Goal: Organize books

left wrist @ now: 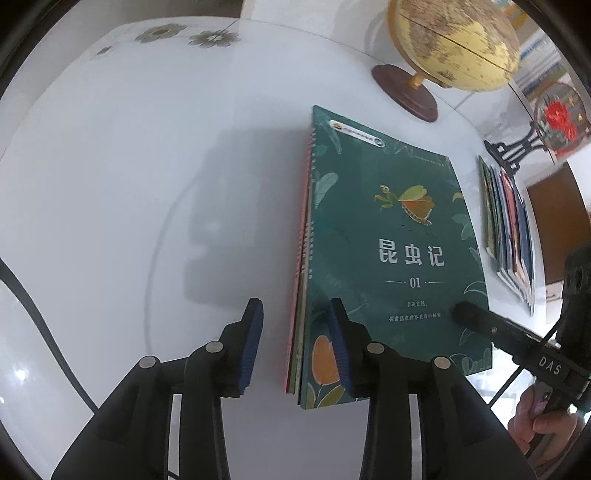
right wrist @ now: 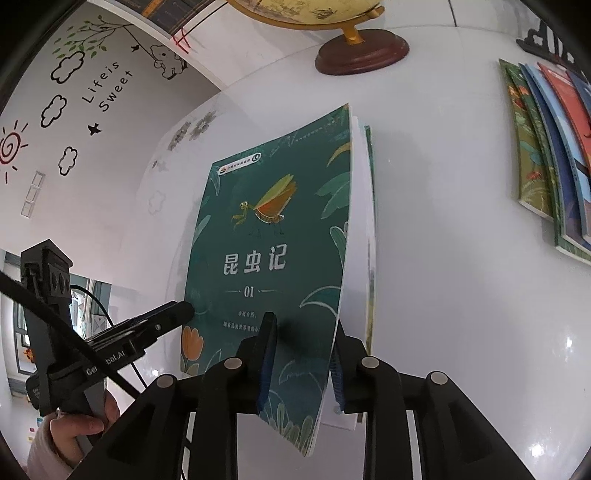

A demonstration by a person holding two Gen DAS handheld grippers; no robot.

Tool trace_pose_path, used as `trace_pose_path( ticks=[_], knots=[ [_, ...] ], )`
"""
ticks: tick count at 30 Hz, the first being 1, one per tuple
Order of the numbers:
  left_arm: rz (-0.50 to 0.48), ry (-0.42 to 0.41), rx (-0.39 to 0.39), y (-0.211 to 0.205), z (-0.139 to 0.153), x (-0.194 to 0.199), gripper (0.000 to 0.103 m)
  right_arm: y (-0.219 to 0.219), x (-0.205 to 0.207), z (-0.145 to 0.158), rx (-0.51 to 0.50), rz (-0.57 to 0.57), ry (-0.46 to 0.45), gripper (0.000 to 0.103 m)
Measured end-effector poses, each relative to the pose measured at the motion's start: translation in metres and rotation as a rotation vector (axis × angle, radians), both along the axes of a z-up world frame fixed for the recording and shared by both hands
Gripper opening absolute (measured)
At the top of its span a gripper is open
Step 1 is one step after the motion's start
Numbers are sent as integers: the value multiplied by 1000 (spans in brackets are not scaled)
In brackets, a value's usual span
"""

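Left wrist: my left tool (left wrist: 295,343) is released, jaws straddling the spine edge of the green book (left wrist: 391,258) stack flat on the bench (left wrist: 110,184), squaring that side. Right wrist: my right tool (right wrist: 301,363) straddles the page edge, pads apparently slack, keeping the stack aligned.

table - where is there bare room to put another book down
Bare table lies left of the green book stack, up to the flower decals. Crowded on the right: globe base, fanned books, right gripper.
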State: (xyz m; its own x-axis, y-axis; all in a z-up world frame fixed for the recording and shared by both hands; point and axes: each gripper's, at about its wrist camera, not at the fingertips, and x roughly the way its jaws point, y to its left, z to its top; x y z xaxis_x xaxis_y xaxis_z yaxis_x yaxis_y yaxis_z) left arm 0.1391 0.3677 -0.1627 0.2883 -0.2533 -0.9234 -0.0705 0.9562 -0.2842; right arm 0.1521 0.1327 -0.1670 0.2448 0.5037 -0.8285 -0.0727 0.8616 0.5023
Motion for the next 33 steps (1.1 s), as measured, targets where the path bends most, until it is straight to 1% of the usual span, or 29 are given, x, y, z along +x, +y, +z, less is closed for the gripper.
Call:
trace_pose_path(
  ticks=[1, 3, 5, 7, 9, 10, 11, 13, 16, 19, 21, 24, 29, 31, 33],
  knots=[
    [9, 4, -6, 1, 0, -1, 34, -1, -3, -1, 2, -6, 2, 25],
    [26, 12, -9, 3, -2, -2, 39, -6, -6, -1, 10, -19, 11, 27],
    [41, 39, -1, 3, -6, -4, 57, -11, -10, -2, 17, -27, 16, 30],
    [53, 55, -1, 3, -8, -6, 63, -15, -12, -2, 24, -25, 16, 32],
    [57, 51, 0, 5, -8, -9, 64, -19, -12, -2, 7, -35, 22, 47],
    [59, 54, 6, 5, -8, -10, 65, -23, -12, -3, -43, -53, 37, 51],
    [64, 58, 13, 5, -7, -12, 67, -29, -13, -3, -58, -68, 38, 51],
    [75, 64, 18, 7, -7, -14, 68, -43, -15, -3, -36, -93, 41, 51],
    [100, 70, 18, 8, -5, -17, 68, -62, -19, -4, -34, -134, 59, 51],
    [133, 91, -15, 6, -7, -20, 68, -84, -26, -7, -34, -174, 74, 52],
    [143, 107, -6, 2, -10, -21, 68, -95, -29, -9, -31, -190, 89, 52],
    [149, 107, 12, -5, -8, -24, 68, -110, -34, -11, -20, -209, 111, 52],
    [144, 112, 37, -21, -3, -22, 68, -131, -40, -8, -21, -220, 112, 52],
    [155, 115, 17, -27, 3, -22, 68, -139, -44, -4, -13, -223, 101, 52],
    [175, 86, -11, -34, 14, -23, 68, -145, -47, 4, -16, -215, 66, 52]
  ],
)
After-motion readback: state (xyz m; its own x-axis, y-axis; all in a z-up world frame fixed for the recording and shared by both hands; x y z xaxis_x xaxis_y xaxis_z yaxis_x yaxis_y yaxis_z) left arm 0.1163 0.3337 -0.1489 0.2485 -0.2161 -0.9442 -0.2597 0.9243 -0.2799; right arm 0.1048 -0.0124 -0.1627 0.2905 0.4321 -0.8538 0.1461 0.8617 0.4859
